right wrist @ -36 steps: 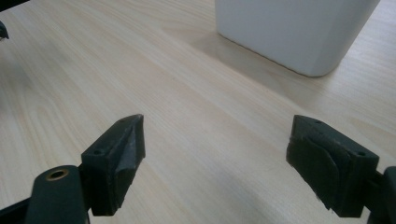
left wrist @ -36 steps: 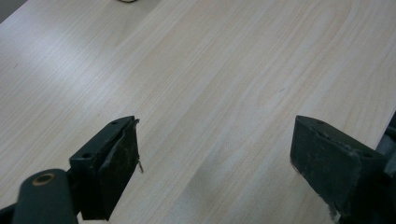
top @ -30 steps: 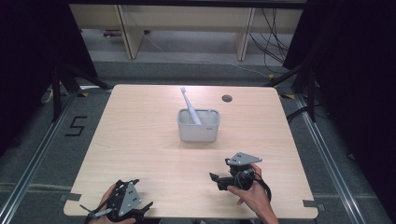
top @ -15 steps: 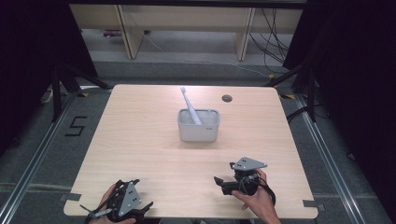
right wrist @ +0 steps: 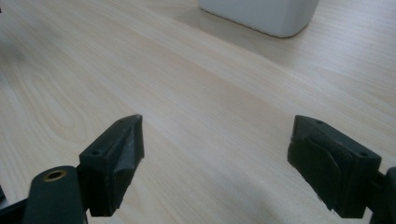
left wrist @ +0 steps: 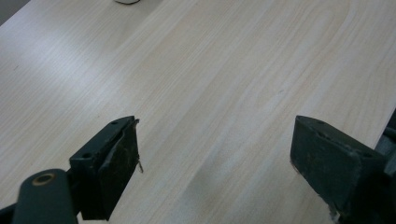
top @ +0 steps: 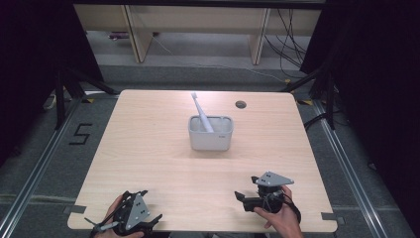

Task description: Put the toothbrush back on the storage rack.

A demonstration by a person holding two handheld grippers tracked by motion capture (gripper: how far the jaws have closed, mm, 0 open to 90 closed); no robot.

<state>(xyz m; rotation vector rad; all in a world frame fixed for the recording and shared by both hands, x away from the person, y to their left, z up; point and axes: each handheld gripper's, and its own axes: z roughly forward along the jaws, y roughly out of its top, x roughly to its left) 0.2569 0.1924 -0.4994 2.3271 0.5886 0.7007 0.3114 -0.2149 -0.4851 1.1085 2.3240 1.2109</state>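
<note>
Pale wood grain across the whole table (top: 148,163), bare along the left side. Near the front left corner, left gripper (top: 148,222) held low in a hand (top: 116,220) at the table edge; jaws released and spread wide with nothing between them, seen the same way in the left gripper view (left wrist: 215,158) over bare wood, with a sliver of the white tub's base (left wrist: 127,1) far ahead at the top edge. Beyond the left edge of the table, on the grey floor, a black "5" marking (top: 80,134) and a metal rail (top: 29,183) running alongside.

Mid-table, slightly toward the far side: white rectangular tub (top: 210,134), upright, with a white toothbrush (top: 200,111) leaning inside it, head up and tilted toward the far left. Open wood between tub and both grippers, nothing in the way.

Farther right, near the far edge, a small round cable hole (top: 240,104) in the tabletop. At the front right, right gripper (top: 242,197) gripped by a hand (top: 280,218), grey three-cornered plate (top: 272,178) on top, pointing leftward; jaws released and wide apart, empty. Same in the right gripper view (right wrist: 215,154), tub bottom (right wrist: 261,14) ahead at upper right, well apart from the jaws.

Behind the table, pale shelving legs (top: 136,34) and loose black cables (top: 289,44) on the floor
</note>
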